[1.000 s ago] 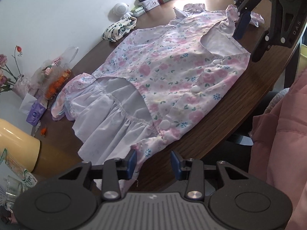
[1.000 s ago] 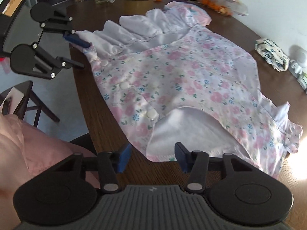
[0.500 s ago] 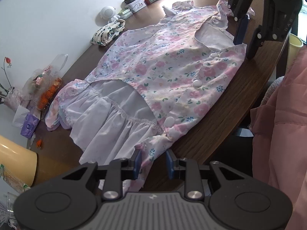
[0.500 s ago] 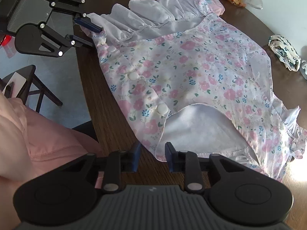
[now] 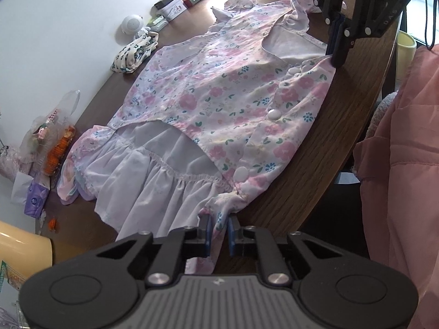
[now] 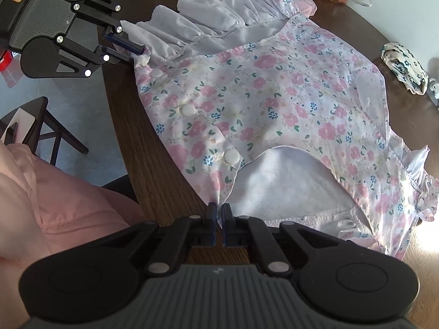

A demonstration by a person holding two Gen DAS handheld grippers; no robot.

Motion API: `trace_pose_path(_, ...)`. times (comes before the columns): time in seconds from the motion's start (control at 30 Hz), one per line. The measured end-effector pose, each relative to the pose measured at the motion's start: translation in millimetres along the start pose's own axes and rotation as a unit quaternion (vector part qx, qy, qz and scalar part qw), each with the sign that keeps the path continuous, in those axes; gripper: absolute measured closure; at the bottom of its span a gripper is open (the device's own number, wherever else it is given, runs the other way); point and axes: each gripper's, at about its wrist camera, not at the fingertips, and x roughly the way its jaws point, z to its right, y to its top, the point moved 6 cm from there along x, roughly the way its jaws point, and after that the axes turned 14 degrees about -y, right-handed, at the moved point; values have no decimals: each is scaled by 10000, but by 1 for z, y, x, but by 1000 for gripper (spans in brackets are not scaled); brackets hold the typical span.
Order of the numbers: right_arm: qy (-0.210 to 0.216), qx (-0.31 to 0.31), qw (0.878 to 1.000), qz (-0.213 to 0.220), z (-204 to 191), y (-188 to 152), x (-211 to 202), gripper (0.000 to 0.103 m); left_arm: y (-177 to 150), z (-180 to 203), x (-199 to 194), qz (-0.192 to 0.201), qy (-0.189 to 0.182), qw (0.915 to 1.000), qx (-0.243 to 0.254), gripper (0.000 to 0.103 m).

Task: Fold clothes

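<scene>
A pink floral dress [image 5: 219, 93] with white buttons and a white ruffled hem lies flat on the dark wooden table [image 5: 323, 142]. My left gripper [image 5: 219, 220] is closing on the near hem corner, and the pads press the fabric. From the right wrist it [image 6: 138, 50] shows at the ruffle's left end. My right gripper [image 6: 218, 209] is closing on the near edge of the dress [image 6: 274, 104] beside the armhole, cloth pinched between its pads. In the left wrist view it [image 5: 336, 52] stands at the far shoulder.
A folded patterned cloth [image 5: 134, 53], a white round gadget [image 5: 131, 23] and small boxes [image 5: 178, 5] sit along the wall. A plastic bag with orange items [image 5: 55, 148] and a yellow container [image 5: 19, 249] are at left. A person's pink jacket [image 5: 406, 164] is at the table's edge.
Both grippers went from open to closed on the near edge of the dress. The left one pinched the hem corner and the right one the edge by the armhole.
</scene>
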Motion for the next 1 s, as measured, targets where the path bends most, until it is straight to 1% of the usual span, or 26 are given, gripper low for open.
trace_pose_path(0.1,25,154,9999,37,4,0,-2,100,-1,1,-2,36,38,9999,-111,101)
trace_pose_path(0.27,88,355,9993,101,10,2,-7,101,1,-2,-10,105,116,9995,-280,103)
trace_pose_path(0.47,68,558,9983,176,24,10,-15,101,9,-5,-19,56,237,9996,-158,103)
trace_pose_path(0.57,-32,554,9981,255,37,20,-23,101,21,-19,-29,89,461,9989,-25,103)
trace_pose_path(0.67,-217,486,9979,370,56,36,-32,101,39,-43,-36,110,748,9971,122,103)
trace_pose_path(0.73,-380,453,9975,388,73,48,-30,101,52,-61,-33,82,877,9959,220,103)
trace_pose_path(0.83,-475,455,9973,320,96,65,-15,101,69,-88,-13,-36,879,9958,238,103)
trace_pose_path(1.0,-424,507,9978,79,126,82,24,101,83,-121,30,-266,593,9978,100,103)
